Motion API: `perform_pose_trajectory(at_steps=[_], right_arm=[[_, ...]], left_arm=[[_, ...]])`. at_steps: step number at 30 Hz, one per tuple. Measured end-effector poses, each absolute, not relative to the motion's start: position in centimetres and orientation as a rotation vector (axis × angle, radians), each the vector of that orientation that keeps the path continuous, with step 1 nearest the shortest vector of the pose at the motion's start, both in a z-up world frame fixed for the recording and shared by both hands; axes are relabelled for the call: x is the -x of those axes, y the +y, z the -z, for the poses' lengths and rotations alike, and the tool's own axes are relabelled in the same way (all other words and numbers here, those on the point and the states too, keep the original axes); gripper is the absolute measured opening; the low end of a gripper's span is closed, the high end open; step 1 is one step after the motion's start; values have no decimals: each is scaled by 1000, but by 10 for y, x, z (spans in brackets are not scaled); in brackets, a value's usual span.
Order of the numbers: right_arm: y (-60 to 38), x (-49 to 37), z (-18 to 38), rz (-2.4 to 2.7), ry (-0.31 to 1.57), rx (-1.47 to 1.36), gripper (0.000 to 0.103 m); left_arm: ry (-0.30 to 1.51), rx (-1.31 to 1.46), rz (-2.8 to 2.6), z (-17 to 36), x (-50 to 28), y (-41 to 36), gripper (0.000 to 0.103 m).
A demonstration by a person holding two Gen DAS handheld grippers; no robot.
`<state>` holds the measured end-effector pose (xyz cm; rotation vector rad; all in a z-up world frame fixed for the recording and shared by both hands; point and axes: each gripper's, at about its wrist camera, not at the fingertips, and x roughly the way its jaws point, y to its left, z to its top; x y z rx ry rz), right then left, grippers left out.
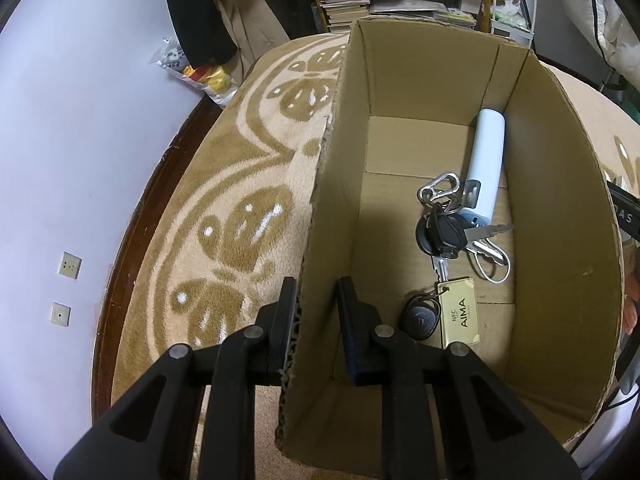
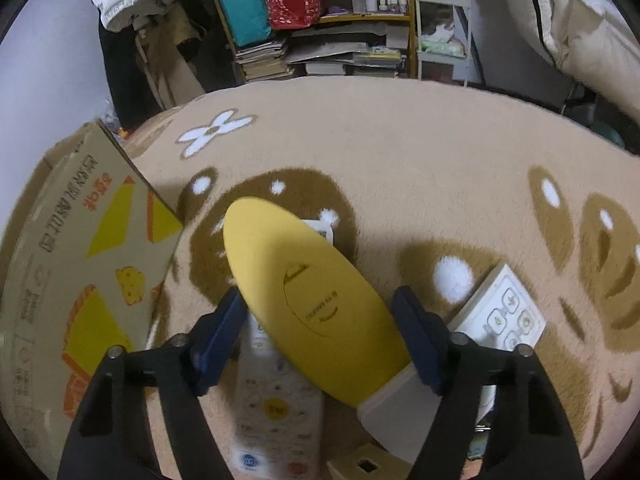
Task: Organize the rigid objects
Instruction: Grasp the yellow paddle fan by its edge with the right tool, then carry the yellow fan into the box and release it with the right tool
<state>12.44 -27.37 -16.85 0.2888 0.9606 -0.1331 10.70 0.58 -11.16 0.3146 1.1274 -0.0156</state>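
An open cardboard box (image 1: 560,208) stands on the patterned rug. My left gripper (image 1: 318,308) is shut on the box's left wall, one finger outside and one inside. In the box lie a white cylinder (image 1: 486,160), a bunch of keys (image 1: 444,224), a black fob (image 1: 418,318) and a gold NFC tag (image 1: 460,316). In the right wrist view, a yellow oval object with a white end (image 2: 288,248) sits between the pads of my right gripper (image 2: 318,298), and both pads touch its sides. It lies over a white remote (image 2: 276,404). The box's printed outer wall (image 2: 80,260) stands to the left.
A second white remote with round buttons (image 2: 504,316) lies on the rug just right of my right gripper. A small cardboard piece (image 2: 364,464) shows at the bottom edge. Shelves with books and bags (image 2: 320,40) stand behind the rug. A white wall (image 1: 80,140) runs along the left.
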Motion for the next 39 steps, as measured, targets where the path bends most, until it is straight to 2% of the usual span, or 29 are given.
perform_pose_trajectory(at_steps=[2,4,6,7,9,17,27,29,30,31,39], right_arm=[[-276,-122,168,121,953,-317,70],[-276,-119,168,88,944,-351,51],[-273,-119,165,83,938,-355,47],[-271,-119,164,82,935,-348,40],[-265,-119,161,82,928,-324,37],[-262,-120,159,94,923,-333,36],[-290,-114,163,149,890,-494,39],[-291,-112,160,181,868,-469,30],[-290,-112,160,190,872,-458,17],[-291,-114,161,202,884,-451,11],[-281,-108,142,247,828,-350,8]], left_arm=[[1128,-310,16,111,-107,6,20],[1128,-311,16,112,-107,7,20],[1128,-310,16,111,-107,7,20],[1128,-310,16,111,-107,7,20],[1127,-311,16,111,-107,7,20],[1126,-316,15,111,-107,7,20],[1128,-317,14,112,-107,7,21],[1128,-318,14,111,-107,7,21],[1127,-319,14,112,-107,6,21],[1127,-320,14,112,-107,6,21],[1129,-319,14,113,-108,6,21]])
